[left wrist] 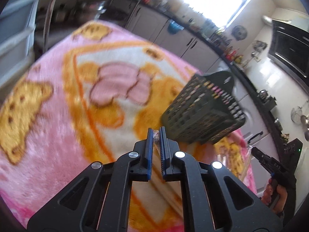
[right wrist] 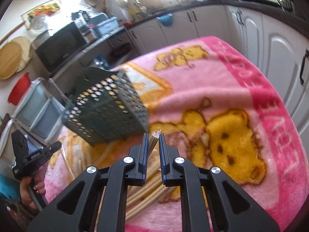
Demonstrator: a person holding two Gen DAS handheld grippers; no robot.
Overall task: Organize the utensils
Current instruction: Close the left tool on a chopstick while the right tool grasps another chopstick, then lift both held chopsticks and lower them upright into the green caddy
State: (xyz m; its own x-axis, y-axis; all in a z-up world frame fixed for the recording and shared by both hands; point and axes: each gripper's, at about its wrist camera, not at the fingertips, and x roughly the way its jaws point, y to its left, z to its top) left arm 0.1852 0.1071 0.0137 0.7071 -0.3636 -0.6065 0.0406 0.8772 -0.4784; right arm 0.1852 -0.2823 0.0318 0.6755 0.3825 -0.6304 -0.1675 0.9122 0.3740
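Note:
A dark green perforated basket (left wrist: 202,112) (right wrist: 108,108) stands on a pink bear-print blanket (left wrist: 48,145) (right wrist: 222,81), just beyond both grippers. My left gripper (left wrist: 156,130) is shut on a crinkled end of a clear plastic packet (left wrist: 156,137). My right gripper (right wrist: 153,135) is shut on the twisted clear end of the packet (right wrist: 153,145), which holds several wooden chopsticks (right wrist: 146,191) running under the fingers. Each view shows the other gripper at its edge, held by a hand: the right gripper (left wrist: 255,151), the left gripper (right wrist: 58,146). Pale sticks (right wrist: 66,164) show below the left one.
Kitchen cabinets (right wrist: 270,44) and a dark countertop (left wrist: 241,73) crowded with jars run behind the blanket. A black microwave (right wrist: 58,48), a red bowl (right wrist: 19,90) and grey plastic drawers (right wrist: 38,114) stand beyond the basket. The blanket lies bare on the left (left wrist: 115,89).

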